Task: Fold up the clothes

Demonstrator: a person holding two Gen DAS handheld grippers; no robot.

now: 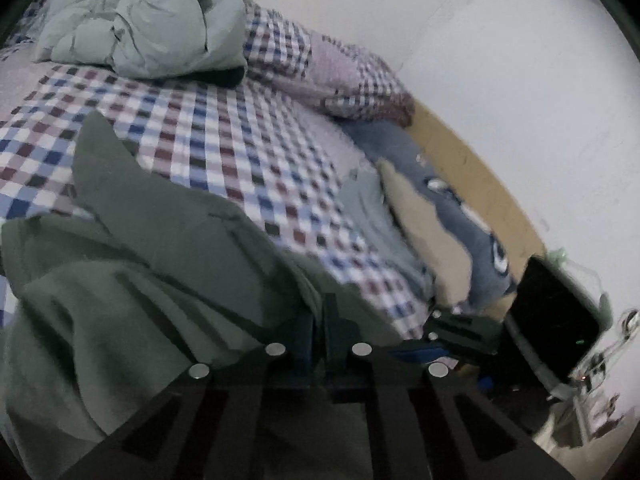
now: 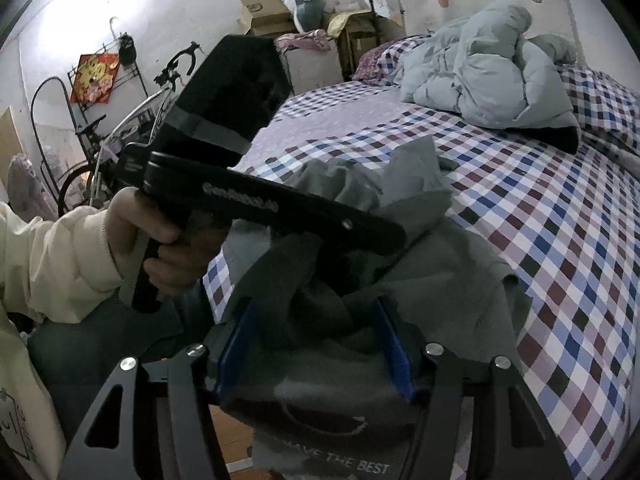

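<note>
Checkered bed [image 2: 540, 216] carries a rumpled green shirt [image 2: 344, 344] at its near edge. Left gripper [image 1: 319, 316] has its fingers pinched together on shirt cloth, likely to lift an edge; right gripper [image 2: 316, 340] fingers stand apart, cloth bunched between them.

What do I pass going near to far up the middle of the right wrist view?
Right gripper, open around the grey-green garment → left gripper clamped in the garment's folds → checked bedsheet → bunched pale green duvet → cardboard boxes by the wall.
</note>
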